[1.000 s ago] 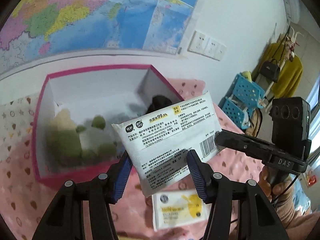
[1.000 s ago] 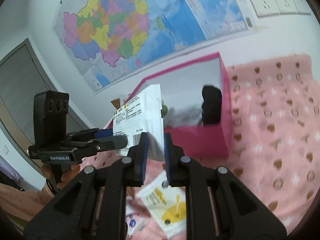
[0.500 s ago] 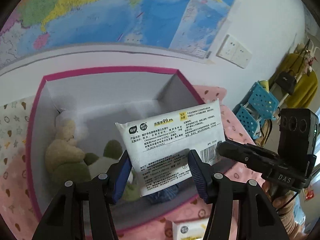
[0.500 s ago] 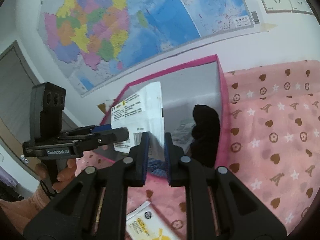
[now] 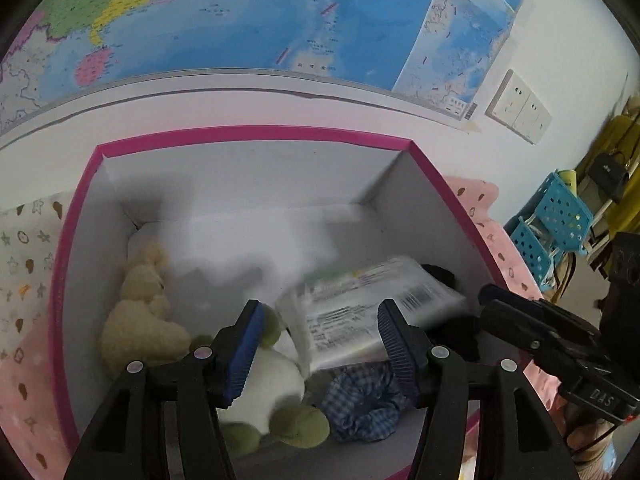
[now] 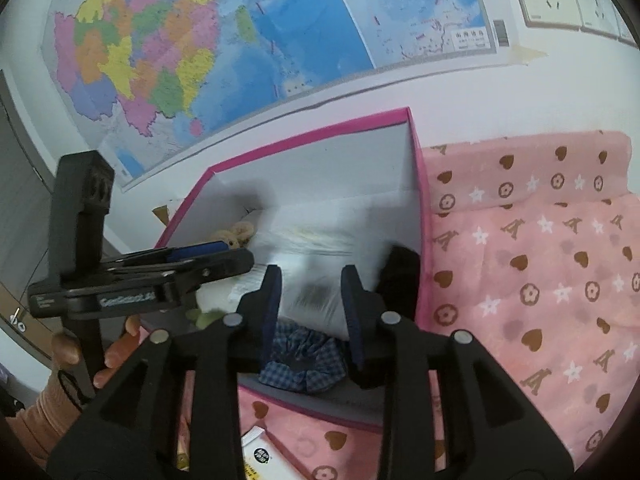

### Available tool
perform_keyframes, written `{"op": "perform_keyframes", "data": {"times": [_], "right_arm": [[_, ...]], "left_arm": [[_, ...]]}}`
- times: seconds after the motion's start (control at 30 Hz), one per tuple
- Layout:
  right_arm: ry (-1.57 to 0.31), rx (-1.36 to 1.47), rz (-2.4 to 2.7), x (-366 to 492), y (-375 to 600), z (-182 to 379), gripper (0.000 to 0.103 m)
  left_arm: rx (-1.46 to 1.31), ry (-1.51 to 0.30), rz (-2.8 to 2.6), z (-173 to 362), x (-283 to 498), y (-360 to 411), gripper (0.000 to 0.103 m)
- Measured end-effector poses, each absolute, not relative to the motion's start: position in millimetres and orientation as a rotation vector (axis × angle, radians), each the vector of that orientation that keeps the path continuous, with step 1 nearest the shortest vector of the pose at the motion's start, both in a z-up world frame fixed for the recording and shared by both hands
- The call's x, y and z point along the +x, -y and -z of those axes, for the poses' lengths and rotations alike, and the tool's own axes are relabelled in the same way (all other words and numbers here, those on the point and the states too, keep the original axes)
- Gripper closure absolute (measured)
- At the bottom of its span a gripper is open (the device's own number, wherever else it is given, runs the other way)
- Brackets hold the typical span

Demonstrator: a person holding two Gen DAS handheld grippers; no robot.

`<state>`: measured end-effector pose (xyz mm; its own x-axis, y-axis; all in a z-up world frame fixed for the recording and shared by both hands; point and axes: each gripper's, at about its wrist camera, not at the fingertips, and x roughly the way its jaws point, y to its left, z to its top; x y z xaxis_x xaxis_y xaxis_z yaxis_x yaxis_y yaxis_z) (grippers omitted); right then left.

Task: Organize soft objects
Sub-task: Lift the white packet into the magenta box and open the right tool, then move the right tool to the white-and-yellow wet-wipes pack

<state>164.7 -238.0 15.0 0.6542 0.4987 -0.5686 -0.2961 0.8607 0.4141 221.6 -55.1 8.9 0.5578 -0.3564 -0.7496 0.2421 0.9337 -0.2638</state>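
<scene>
The white wipes pack (image 5: 372, 300) lies blurred and tilted inside the pink-rimmed box (image 5: 240, 136), free of both grippers. My left gripper (image 5: 320, 312) hangs over the box, its jaws opening, the pads off the pack. My right gripper (image 6: 312, 276) is above the same pack (image 6: 316, 296), its jaws opening too, and nothing is pressed between them. The box (image 6: 320, 132) also holds a cream plush bunny (image 5: 140, 312), a white and green plush (image 5: 264, 384), a blue checked scrunchie (image 5: 360, 404) and a black soft item (image 6: 400, 276).
A pink patterned blanket (image 6: 540, 280) lies under and to the right of the box. Another pack with yellow print (image 6: 260, 456) rests on it in front of the box. A map and sockets (image 5: 516, 108) cover the wall behind; blue baskets (image 5: 560, 216) stand far right.
Both grippers moved forward over the box and let go of the wipes pack, which dropped from between them into the box. The right jaws went from shut to apart.
</scene>
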Motion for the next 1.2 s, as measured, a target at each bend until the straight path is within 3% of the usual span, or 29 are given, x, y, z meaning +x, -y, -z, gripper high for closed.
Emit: {"op": "perform_keyframes", "data": {"times": [0.57,0.67,0.9,0.97,1.2], "right_arm": [[-0.644,0.268,-0.559,104.2,240.2,-35.7,0.07],[-0.617,0.277,-0.593,85.0,242.9,-41.6,0.063],[-0.621,0.279,-0.639,43.0,249.8,-37.5,0.059],[-0.633,0.286,-0.633,32.7,252.5,-31.9,0.052],[-0.735,0.34,-0.603,4.3,263.0,5.5,0.052]], "left_arm": [[-0.065,-0.707,0.447,-56.3,139.3,61.3,0.04],[-0.045,-0.678,0.463,-59.3,116.7,62.4,0.037],[-0.061,-0.69,0.471,-43.4,77.4,53.2,0.036],[-0.082,-0.708,0.474,-34.4,70.1,48.0,0.035],[-0.111,-0.779,0.478,-4.8,47.9,41.9,0.035]]}}
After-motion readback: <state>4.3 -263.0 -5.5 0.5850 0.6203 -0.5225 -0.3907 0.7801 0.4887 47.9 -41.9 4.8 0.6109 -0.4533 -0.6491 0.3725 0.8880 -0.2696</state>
